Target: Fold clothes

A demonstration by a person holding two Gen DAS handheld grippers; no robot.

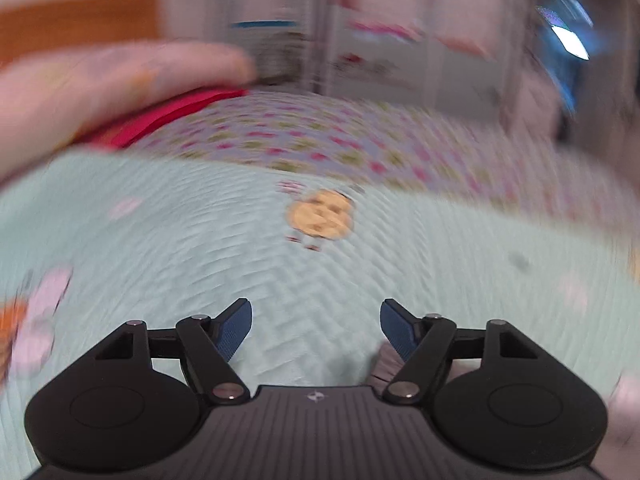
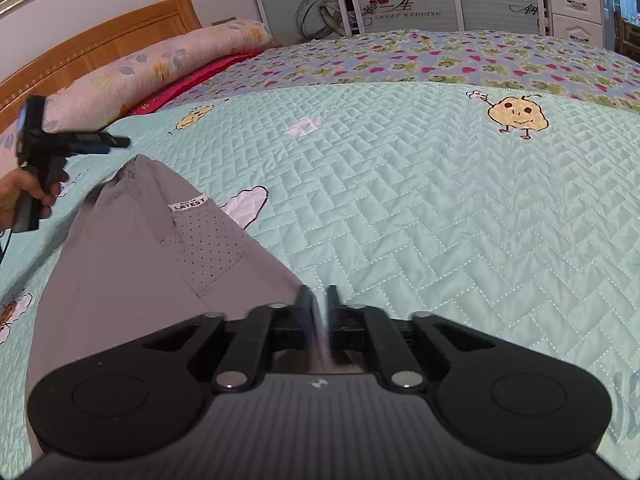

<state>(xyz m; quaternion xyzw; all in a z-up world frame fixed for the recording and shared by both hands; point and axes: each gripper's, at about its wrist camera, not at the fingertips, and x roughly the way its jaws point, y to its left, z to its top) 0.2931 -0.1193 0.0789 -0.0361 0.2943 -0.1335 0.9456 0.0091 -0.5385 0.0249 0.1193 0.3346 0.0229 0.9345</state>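
Grey garment (image 2: pixel 132 276) lies spread on the mint quilted bed cover (image 2: pixel 420 200), its near edge pinched between the nearly closed fingers of the right claw (image 2: pixel 319 308). Left claw (image 1: pixel 316 326) hangs wide open above the quilt in a blurred view, gripping nothing.

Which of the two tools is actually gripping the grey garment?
The right tool, shut on the grey garment. The left tool is open, holding nothing, above the quilt.

Both claws: black ribbed body w/ round side discs, silver pivot screws, blue pads (image 1: pixel 236 330), small white logo.
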